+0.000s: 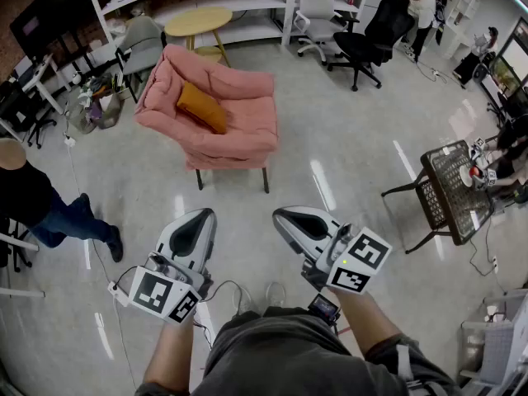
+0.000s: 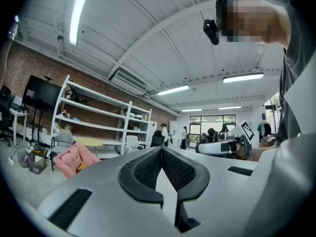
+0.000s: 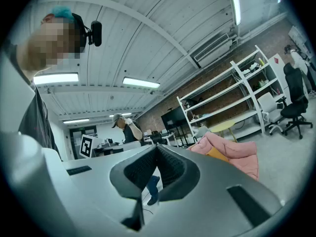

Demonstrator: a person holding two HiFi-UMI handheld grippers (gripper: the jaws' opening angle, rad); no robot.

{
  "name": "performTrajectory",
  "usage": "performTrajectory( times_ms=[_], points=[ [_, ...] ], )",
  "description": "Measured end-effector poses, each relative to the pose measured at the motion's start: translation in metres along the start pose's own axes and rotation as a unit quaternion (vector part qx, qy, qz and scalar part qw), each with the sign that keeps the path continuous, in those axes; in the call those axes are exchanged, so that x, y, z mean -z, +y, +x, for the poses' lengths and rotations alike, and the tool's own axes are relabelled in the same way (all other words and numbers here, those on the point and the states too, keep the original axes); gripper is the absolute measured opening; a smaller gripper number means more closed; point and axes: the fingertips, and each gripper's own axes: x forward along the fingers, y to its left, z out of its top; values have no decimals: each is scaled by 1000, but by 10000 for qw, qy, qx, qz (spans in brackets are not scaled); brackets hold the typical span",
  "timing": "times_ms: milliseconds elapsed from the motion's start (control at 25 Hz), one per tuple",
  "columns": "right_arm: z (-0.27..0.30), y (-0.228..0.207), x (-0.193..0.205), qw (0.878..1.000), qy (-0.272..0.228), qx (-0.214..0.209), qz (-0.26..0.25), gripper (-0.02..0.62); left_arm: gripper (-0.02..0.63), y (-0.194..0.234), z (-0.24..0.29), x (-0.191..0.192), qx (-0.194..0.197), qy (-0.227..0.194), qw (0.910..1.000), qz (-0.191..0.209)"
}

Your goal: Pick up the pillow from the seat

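Left gripper (image 1: 201, 216) and right gripper (image 1: 283, 216) hang closed and empty near the body, since the orange pillow (image 1: 202, 107) lies far ahead on the pink seat (image 1: 247, 143); approach likely comes first.

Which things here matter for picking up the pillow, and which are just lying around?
For the job: orange pillow, pink armchair, left gripper, right gripper (both shut, empty).
Lying about: yellow round table, white office chair, black office chair, wire side table.

White left tool (image 1: 203, 214), right tool (image 1: 279, 214), black pads (image 2: 148, 169)
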Motion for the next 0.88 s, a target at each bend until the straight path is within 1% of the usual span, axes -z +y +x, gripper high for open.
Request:
performTrajectory(
  times_ms=[360,560,760,880],
  points=[
    [-19,-16,2,9999,55,-126,0,14,12,-17,14,9,-146,-3,9999,-1],
    [-24,-29,5,9997,103,-173,136,14,12,-22,26,11,-176,32,9998,21],
    [-18,-40,19,9996,45,-159,250,14,12,-9,28,25,-242,33,9997,20],
    [-15,-55,8,9994,43,-148,311,14,12,-1,41,17,-300,37,9995,-8]
  ],
)
